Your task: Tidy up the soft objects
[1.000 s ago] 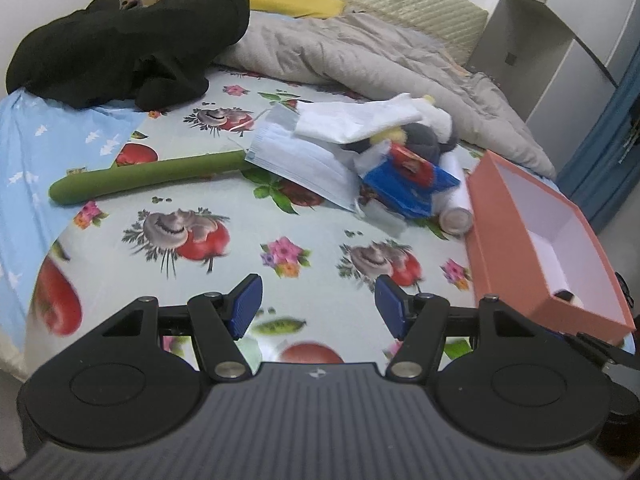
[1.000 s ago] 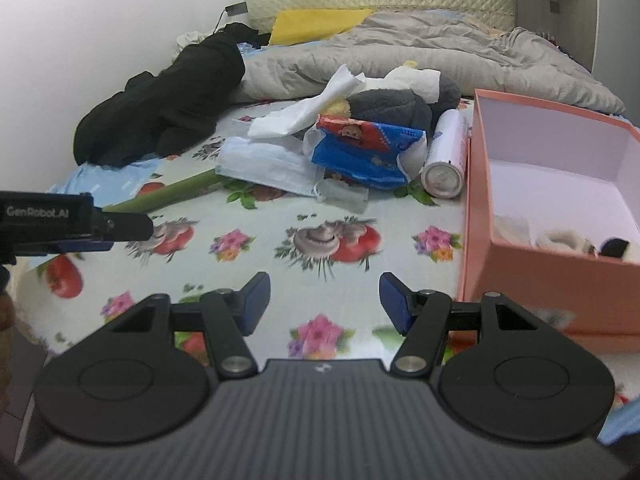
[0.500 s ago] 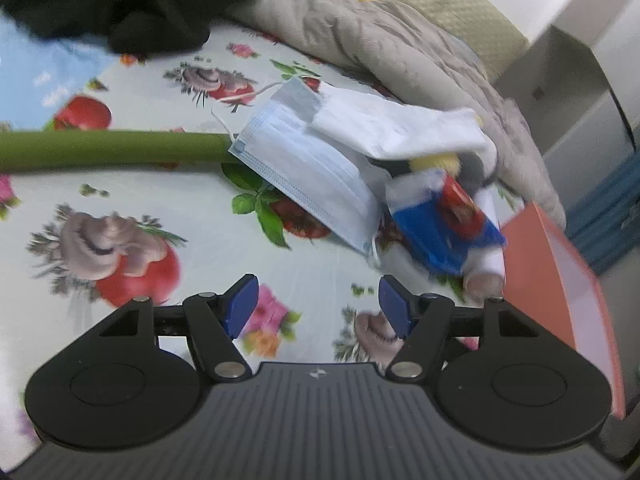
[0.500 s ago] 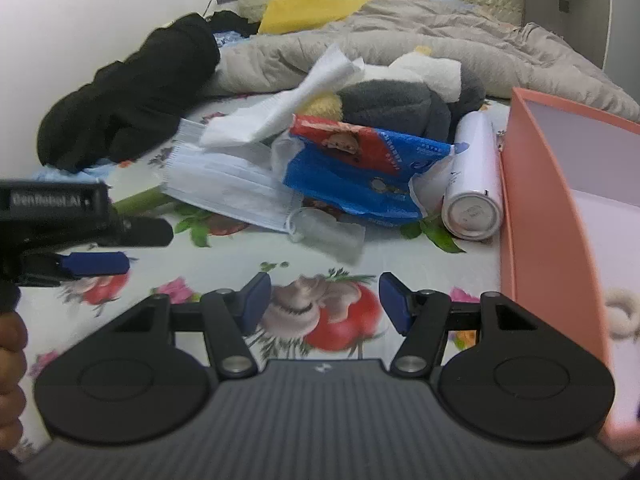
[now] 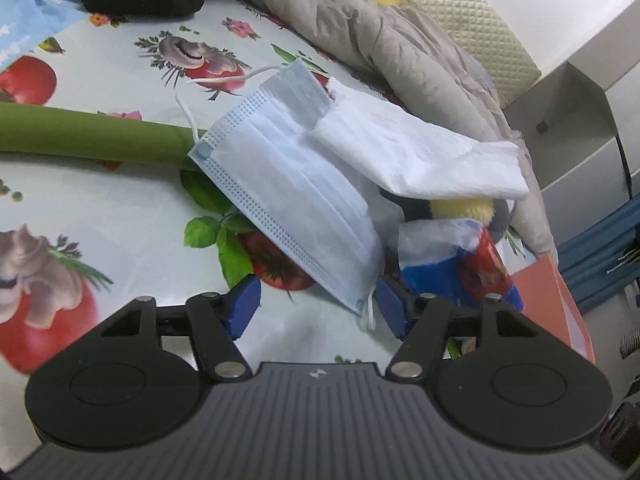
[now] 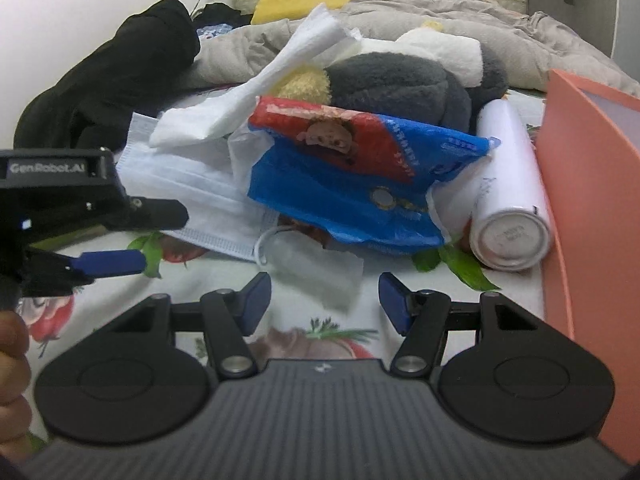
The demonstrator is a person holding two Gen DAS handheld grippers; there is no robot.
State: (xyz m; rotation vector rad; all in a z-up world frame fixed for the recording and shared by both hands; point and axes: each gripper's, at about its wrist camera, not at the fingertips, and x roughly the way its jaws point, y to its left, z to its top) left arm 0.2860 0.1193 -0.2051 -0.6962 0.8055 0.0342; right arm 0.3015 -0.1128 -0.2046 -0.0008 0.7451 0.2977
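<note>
- Both grippers have come in much closer to the heap on the bed than a second ago; the heap now fills each wrist view, where before a wide stretch of the printed sheet (image 5: 120,208) lay in front of the fingers.
- The left gripper (image 5: 318,306) has swung in low over the face mask (image 5: 288,188). Its blue fingers stand wide apart, nothing between them but the mask's near corner, which points down into the gap, close to the right-hand finger.
- Half a second ago that corner was still well ahead of the fingertips.
- The mask lies flat on the sheet, its far end laid over the tip of the green foam tube (image 5: 92,136), with a folded white tissue (image 5: 416,152) resting across its upper edge.
- The right gripper (image 6: 324,296) hangs with its fingers spread as well, gripping nothing. Just ahead of them lies a small clear wrapper (image 6: 320,270) and, beyond it, the blue and red tissue pack (image 6: 360,184) leaning on the grey plush toy (image 6: 400,84).
- From the right wrist view the left gripper shows at the left edge, its tips level with the mask's near edge.
- A white spray can (image 6: 508,200) lies on its side between the pack and the pink box (image 6: 580,184), touching the box wall or nearly so.
- Behind the heap are a black garment (image 6: 100,88) and a grey quilt (image 5: 400,52).
</note>
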